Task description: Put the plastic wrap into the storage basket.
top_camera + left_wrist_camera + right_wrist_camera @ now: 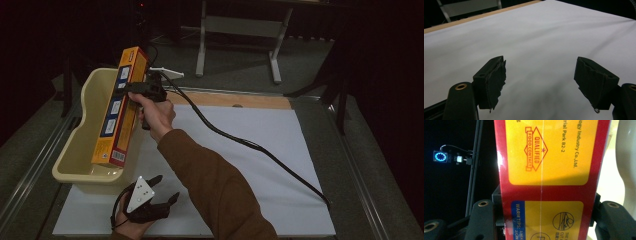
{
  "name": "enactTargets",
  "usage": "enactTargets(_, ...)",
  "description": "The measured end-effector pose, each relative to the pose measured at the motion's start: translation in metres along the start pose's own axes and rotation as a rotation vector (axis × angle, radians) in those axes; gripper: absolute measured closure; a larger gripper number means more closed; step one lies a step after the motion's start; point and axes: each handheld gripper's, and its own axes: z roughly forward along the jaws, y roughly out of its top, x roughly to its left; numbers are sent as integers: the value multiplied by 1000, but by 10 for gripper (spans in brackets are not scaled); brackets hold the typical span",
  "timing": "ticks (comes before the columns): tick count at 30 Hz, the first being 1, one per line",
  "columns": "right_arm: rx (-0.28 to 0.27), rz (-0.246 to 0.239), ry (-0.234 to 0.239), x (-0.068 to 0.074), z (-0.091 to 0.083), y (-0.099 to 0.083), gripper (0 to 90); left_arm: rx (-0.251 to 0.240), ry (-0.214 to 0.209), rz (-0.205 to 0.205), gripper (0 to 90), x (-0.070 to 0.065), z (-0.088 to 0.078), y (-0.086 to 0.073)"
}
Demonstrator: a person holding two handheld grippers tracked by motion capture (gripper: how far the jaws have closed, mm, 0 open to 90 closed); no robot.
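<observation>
The table (pixel 305 165) is covered with a white sheet, and on its left side stands a cream tub (pixel 75 155), long and deep, reaching from the near-left area toward the far edge. Over this tub the right gripper (pixel 131 89) holds a long box (pixel 119 107), which is the thing being handled. The box is slanted: its near end is low, at the near part of the tub and close to the rim there, and its far end rises above the far rim. I cannot tell if the low end already touches the tub. In my judgement the work is putting the box into the tub, and it is more than half done: the box is lifted and brought over the tub, and what is left is to lower it inside and to let it go. The right jaws are pinching the box across its narrow width, near its far end; in the right gripper view the box (pixel 549 180) stands between the two black jaws and presses against them. The box is yellow-orange with red edges, it has blue labels along one long face, and a red diamond mark reading "qualified food contact"; the surface looks glossy, like thin film wrap. The left gripper (pixel 162 189) rests at the near-left of the sheet, near the tub, with its jaws spread wide and nothing between them, as the left gripper view shows well.
</observation>
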Motion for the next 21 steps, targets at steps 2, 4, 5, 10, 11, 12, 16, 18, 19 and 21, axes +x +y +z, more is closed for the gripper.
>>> enactTargets(2, -3, 2, -2, -1, 2, 0, 413, -2, 4, -3, 250, 1, -1, 0)
enactTargets(4, -3, 14, -5, -4, 5, -1, 413, -6, 5, -7, 250, 1, -2, 0)
enactTargets(5, -1, 17, -4, -5, 6, -1, 412, -13, 7, -7, 250, 1, -3, 0)
enactTargets(10, 9, 40, -8, -10, 17, -4, 412, -17, 10, -7, 251, 3, -7, -1)
enactTargets(11, 11, 40, -13, -13, 20, -6, 411, -17, 11, -6, 251, 4, -7, -2)
enactTargets(12, 14, 43, -17, -14, 22, -6, 412, -19, 11, -10, 251, 4, -7, -2)
enactTargets(16, 25, 64, -13, -21, 28, -8, 410, -20, 14, -15, 251, 5, -7, -2)
enactTargets(18, 27, 69, -14, -22, 30, -8, 410, -20, 12, -15, 251, 5, -7, -1)
enactTargets(19, 23, 68, -17, -22, 31, -7, 409, -21, 12, -16, 251, 5, -7, -1)
enactTargets(21, 16, 62, -25, -22, 31, -6, 409, -22, 10, -19, 251, 5, -7, -1)
